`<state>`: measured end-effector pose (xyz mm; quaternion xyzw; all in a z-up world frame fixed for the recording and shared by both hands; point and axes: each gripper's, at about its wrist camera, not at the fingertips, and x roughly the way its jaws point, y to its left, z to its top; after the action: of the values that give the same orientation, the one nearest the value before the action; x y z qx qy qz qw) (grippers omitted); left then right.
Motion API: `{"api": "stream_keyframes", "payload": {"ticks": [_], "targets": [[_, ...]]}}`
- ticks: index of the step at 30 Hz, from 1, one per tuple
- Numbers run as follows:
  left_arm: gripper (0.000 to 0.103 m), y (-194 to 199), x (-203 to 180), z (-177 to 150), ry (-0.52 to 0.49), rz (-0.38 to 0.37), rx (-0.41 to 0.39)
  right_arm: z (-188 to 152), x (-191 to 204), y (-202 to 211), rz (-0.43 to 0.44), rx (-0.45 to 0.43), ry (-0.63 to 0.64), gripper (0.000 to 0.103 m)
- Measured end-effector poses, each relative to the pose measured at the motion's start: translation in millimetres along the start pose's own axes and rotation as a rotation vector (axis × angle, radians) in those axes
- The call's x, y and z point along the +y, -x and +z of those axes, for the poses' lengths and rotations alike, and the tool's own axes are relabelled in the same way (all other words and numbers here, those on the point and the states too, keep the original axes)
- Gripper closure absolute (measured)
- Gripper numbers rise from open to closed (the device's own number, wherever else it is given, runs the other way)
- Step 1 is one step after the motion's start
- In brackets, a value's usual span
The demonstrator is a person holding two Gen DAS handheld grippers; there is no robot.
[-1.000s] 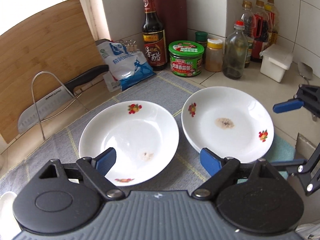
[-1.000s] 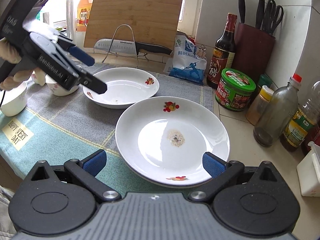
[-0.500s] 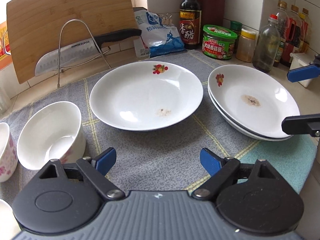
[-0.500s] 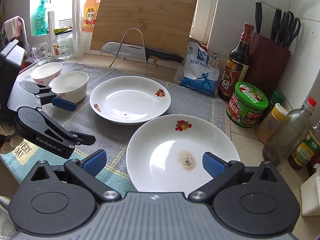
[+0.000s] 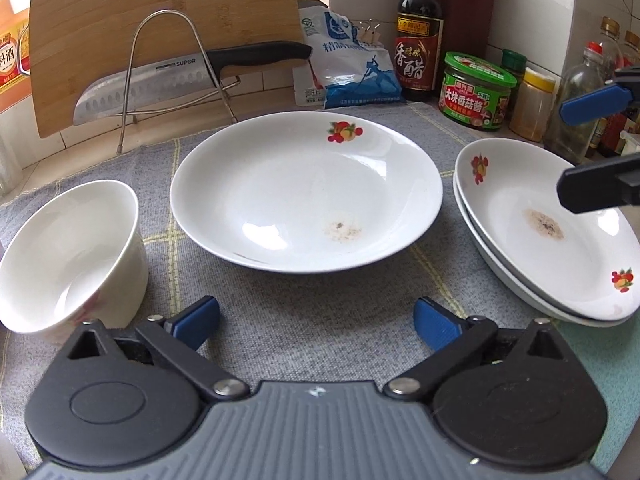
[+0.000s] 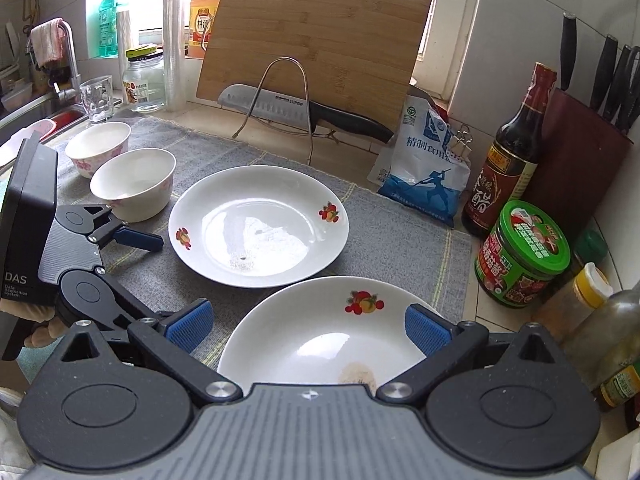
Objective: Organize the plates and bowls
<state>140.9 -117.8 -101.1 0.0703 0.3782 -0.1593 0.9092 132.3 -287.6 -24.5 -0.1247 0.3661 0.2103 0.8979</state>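
— From the left wrist view, what's hard to see?

— The stacked plates (image 5: 532, 240) at the right edge are cut off by the frame, and the right gripper (image 5: 596, 144) reaches in over them, so part of the rim is covered. The near bowl (image 5: 68, 260) at lower left is clipped too. The single plate (image 5: 306, 192) sits whole in the middle on the grey mat (image 5: 320, 312).

— And the left gripper (image 5: 316, 322)?

— Its blue fingers (image 5: 196, 322) are spreading wider, nothing between them, only mat. A second ago that plate lay right under them; now it's further up the frame, and the bowl has come into view.

— The right wrist view?

— The stacked plates (image 6: 320, 336) run under the right gripper (image 6: 306, 328) at the bottom, their near half hidden by its body. Its fingers (image 6: 426, 330) are spread, touching nothing. A second bowl (image 6: 98, 148) shows at upper left behind the first (image 6: 134, 182). The left gripper (image 6: 136, 276) sits lower at the left edge than before, near the single plate (image 6: 258, 226).
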Motion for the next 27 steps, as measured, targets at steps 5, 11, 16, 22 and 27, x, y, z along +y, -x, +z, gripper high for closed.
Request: {"api": "stream_keyframes", "payload": {"ticks": [5,11,16,22,27], "targets": [[0.000,-5.0,0.2,3.7,0.018,0.013,-0.013,21.3,-16.4,-26.2,0.065,0.018,0.036,0.000],[0.000,-7.6,-0.4,5.1,0.034,0.030,-0.029,52.5,-33.1,-64.2,0.171,0.053,0.088,0.000],[0.000,-10.3,-2.4,7.6,0.052,0.048,-0.033,71.3,-41.6,-100.3,0.254,0.100,0.125,0.000],[0.000,-11.5,-4.6,8.2,0.056,0.057,-0.042,87.0,-46.8,-143.1,0.339,0.164,0.155,0.000],[0.000,-11.2,-6.8,8.0,0.064,0.065,-0.055,96.6,-50.8,-176.1,0.412,0.220,0.160,0.000]]}}
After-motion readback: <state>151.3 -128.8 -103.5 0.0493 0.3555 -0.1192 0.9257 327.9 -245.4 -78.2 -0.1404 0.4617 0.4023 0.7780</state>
